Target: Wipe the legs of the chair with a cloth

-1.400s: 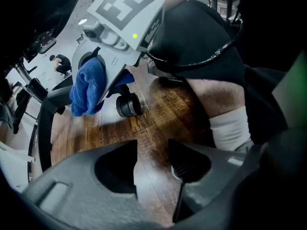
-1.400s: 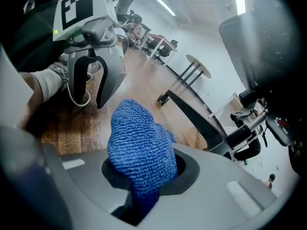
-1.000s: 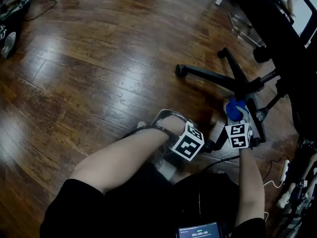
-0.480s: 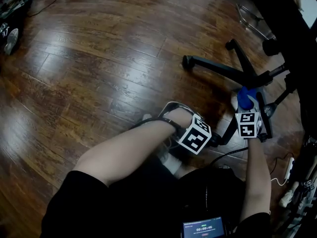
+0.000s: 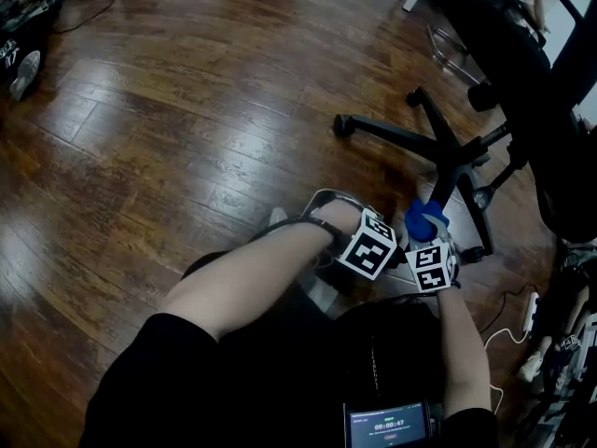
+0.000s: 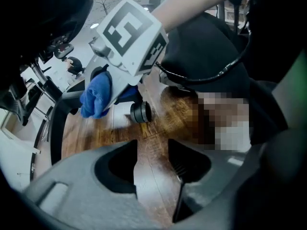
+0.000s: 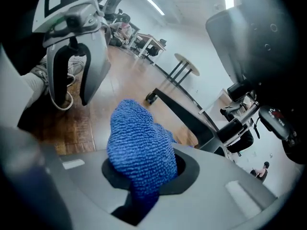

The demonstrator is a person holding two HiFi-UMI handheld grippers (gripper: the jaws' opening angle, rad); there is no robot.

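The right gripper [image 7: 144, 176] is clamped on the blue cloth [image 7: 141, 147], at lower right of centre in the head view, near the black chair legs [image 5: 396, 133], probably ready to rub one. The left gripper [image 6: 153, 176] waits beside it, jaws apart and empty

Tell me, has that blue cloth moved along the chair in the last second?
Yes. The blue cloth in the right gripper has slid away from the chair's hub, toward the person.
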